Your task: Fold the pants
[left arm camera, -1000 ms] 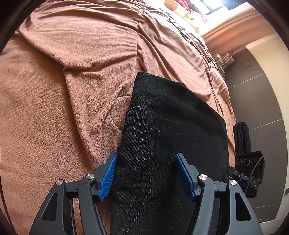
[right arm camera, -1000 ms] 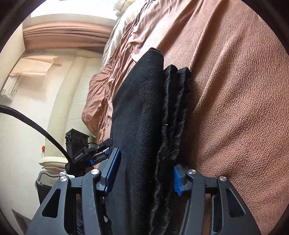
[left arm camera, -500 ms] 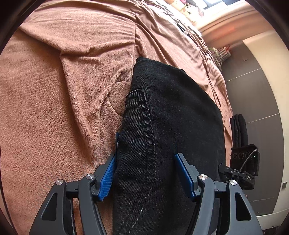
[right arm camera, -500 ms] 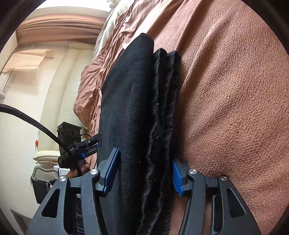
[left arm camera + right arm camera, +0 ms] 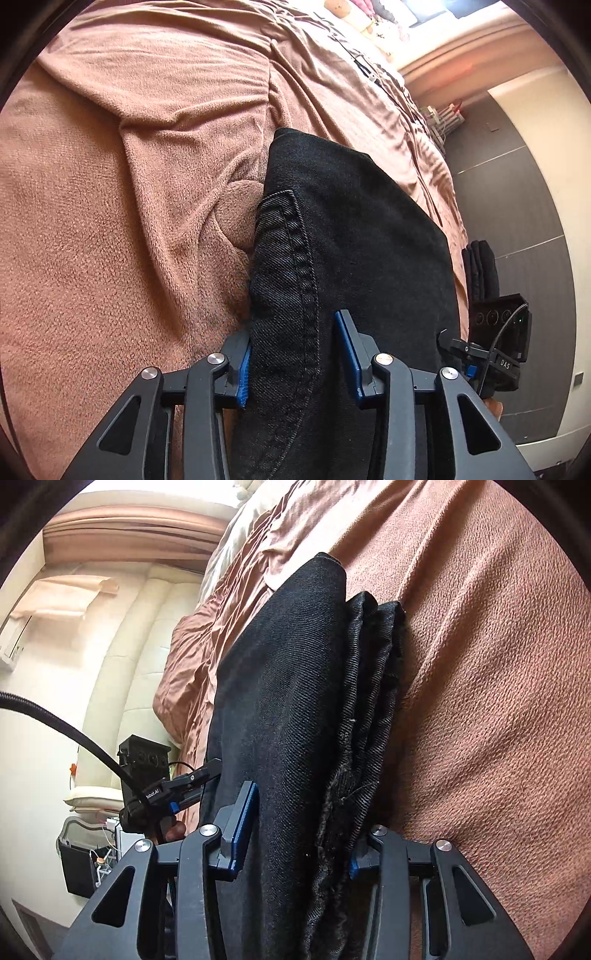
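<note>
The folded black pants (image 5: 351, 258) lie on a bed covered by a brown blanket (image 5: 110, 221). The left gripper (image 5: 295, 362) has its blue fingers (image 5: 347, 354) closing around one edge of the stack, fabric pressed between them. The right gripper (image 5: 299, 834) is closing on the opposite, layered edge (image 5: 365, 738). Beside the bed, a black bin (image 5: 77, 867) holds small items too unclear to identify.
</note>
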A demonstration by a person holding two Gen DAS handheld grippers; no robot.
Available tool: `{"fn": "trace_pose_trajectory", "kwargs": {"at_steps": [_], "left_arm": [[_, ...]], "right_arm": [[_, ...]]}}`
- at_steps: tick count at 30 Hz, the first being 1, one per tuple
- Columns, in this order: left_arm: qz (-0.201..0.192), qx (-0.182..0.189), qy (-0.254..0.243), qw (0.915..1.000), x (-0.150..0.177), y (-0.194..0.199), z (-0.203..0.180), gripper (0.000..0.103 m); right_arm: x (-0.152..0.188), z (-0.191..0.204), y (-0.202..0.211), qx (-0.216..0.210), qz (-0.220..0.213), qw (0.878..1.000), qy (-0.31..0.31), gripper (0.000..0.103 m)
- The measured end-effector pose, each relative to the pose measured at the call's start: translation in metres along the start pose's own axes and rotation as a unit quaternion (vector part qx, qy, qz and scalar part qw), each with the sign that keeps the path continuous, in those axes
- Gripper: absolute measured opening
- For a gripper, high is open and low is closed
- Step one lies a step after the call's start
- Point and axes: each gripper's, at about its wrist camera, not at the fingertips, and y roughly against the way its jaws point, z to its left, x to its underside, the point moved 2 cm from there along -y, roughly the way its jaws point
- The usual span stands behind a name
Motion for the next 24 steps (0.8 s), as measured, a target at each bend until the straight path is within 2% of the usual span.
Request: {"fn": "trace_pose_trajectory", "kwargs": {"at_steps": [13,24], "left_arm": [[-0.031,0.002,-0.024,0.9992,0.009,0.029,-0.024,0.028],[-0.077,0.007,-0.039,0.9962,0.021,0.069,-0.047,0.024]], "right_arm": [[0.019,0.022,0.006,0.004,-0.027,0.999,0.03,0.03],[0.051,0.053,0.02,-0.005,-0.076,0.993,0.085,0.027]]}}
